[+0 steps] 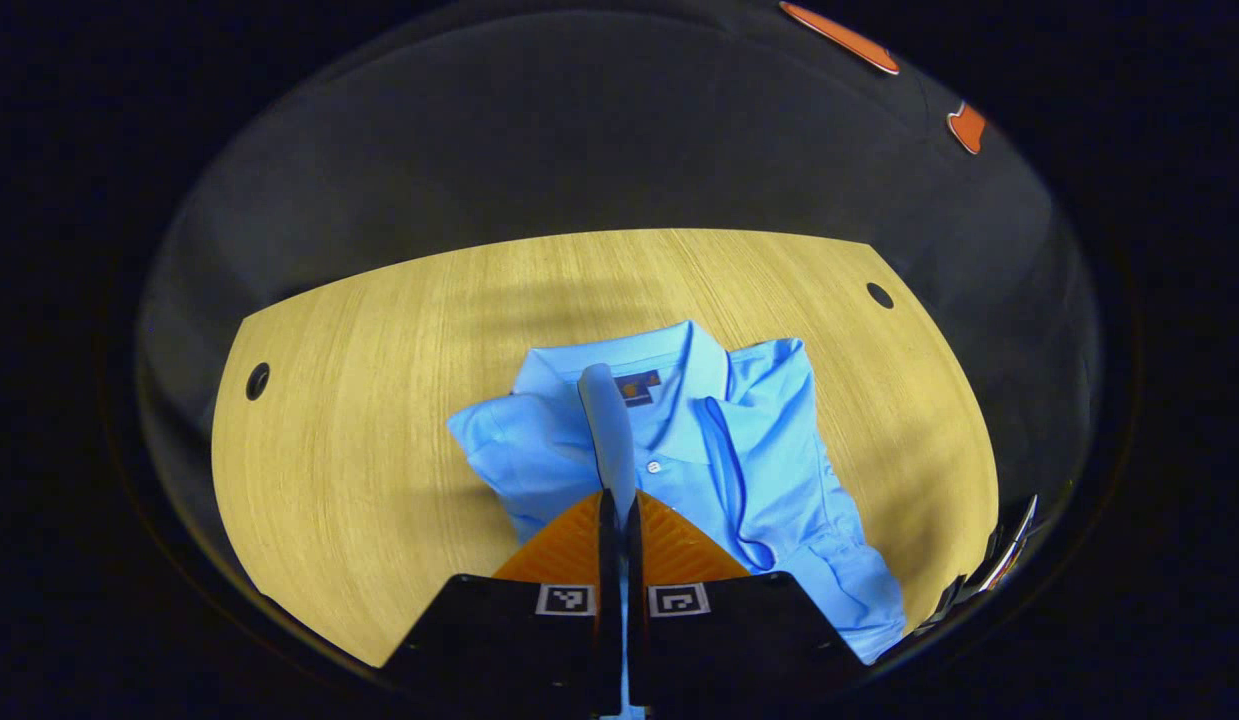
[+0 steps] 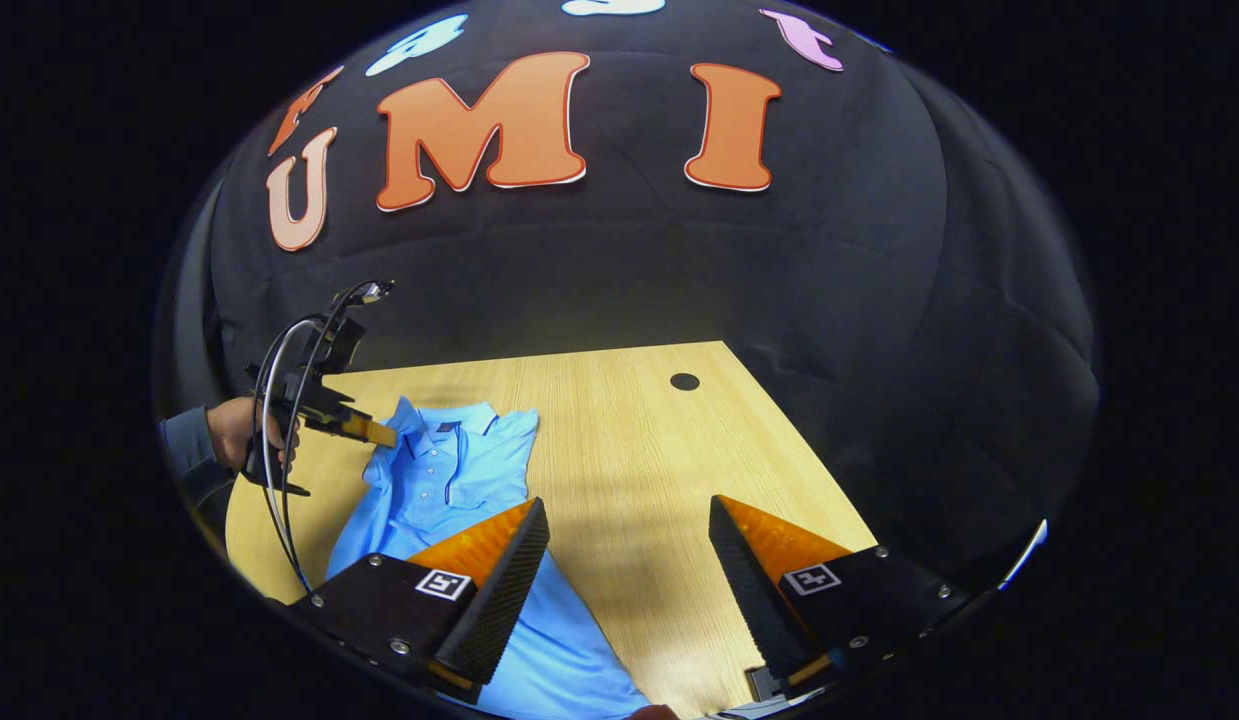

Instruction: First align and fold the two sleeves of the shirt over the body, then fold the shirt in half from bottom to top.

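Left tool [image 1: 616, 505] pinches soft knit shirt [image 1: 769, 470] sleeve; wood-grain table [image 1: 379, 400].

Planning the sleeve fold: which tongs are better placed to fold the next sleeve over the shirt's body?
Probably the left tongs: they are shut on a strip of the blue shirt, likely a sleeve, lifted over its body. The right tongs hang open, holding nothing, above the wooden table beside the shirt.
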Demonstrator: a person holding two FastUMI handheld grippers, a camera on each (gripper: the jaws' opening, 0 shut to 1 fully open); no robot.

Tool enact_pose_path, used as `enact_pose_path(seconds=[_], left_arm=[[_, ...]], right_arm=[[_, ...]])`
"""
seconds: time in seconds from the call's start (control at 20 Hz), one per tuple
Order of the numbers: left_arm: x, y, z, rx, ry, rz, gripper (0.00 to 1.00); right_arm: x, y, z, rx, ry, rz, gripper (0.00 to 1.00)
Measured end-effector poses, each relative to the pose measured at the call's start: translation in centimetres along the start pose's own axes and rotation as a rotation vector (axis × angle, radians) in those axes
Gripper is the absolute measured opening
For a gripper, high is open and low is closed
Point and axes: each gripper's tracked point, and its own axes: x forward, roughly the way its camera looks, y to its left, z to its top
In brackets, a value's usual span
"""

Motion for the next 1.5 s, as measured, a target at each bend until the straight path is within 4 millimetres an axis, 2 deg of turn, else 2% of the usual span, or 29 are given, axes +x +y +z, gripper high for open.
enact_pose_path(seconds=[0.1,0.15,0.25,0.4,0.5,0.75,1.2,1.4,1.5], left_arm=[[0.1,-1.6,-0.1,0.014,-0.003,-0.033,0.16],[-0.3,-2.7,0.0,0.013,-0.011,-0.065,0.27],[-1.1,-3.6,0.0,0.020,-0.021,-0.084,0.56],[-2.5,-3.5,-1.2,0.021,-0.012,-0.055,1.00],[-3.6,-3.9,-2.4,-0.006,-0.011,-0.067,1.00],[-8.1,-3.9,-5.6,-0.034,-0.068,-0.058,1.00],[-15.2,-2.1,-14.0,-0.148,-0.142,0.032,1.00],[-17.1,-2.7,-18.2,-0.107,-0.163,0.048,1.00],[-17.7,-2.6,-20.9,-0.107,-0.156,0.070,1.00]], right_arm=[[-0.1,-0.2,-0.4,-0.006,0.003,-0.004,0.98],[-0.2,-0.3,-0.5,-0.009,0.006,-0.002,0.98],[-0.3,-0.5,-0.7,-0.012,0.012,0.010,0.98],[-0.2,-0.5,-1.1,-0.023,0.023,0.028,0.98],[-0.6,-0.4,-1.8,-0.034,0.030,0.049,0.98],[-0.8,0.3,-3.5,-0.076,0.060,0.122,0.98],[-2.1,2.9,-8.8,-0.182,0.147,0.263,0.98],[-2.9,3.2,-11.8,-0.230,0.195,0.303,0.98],[-3.1,3.3,-14.0,-0.245,0.238,0.316,0.98]])
